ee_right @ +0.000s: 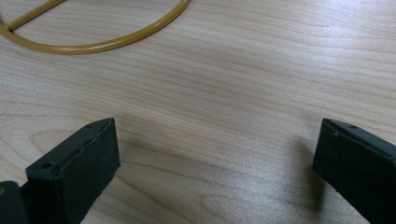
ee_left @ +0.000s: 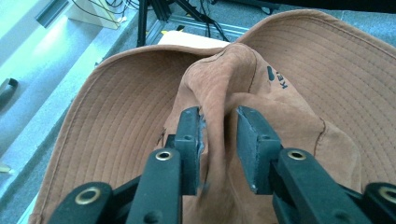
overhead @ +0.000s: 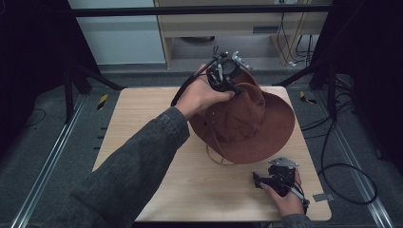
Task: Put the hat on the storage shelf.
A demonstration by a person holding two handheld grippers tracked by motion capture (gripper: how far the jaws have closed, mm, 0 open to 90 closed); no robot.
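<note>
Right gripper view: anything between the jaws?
No. The right gripper has its jaws spread wide over the bare wooden table, and the tan cord loops well beyond them.

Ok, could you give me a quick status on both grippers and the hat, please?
Left gripper at a crown fold of the brown hat, right pad apart. Right gripper open over bare table. Chin cord loose nearby.

The table's [overhead: 142, 142] left half is left bare, while the right is blocked by the hat [overhead: 247, 126] and its cord [ee_right: 93, 44].
</note>
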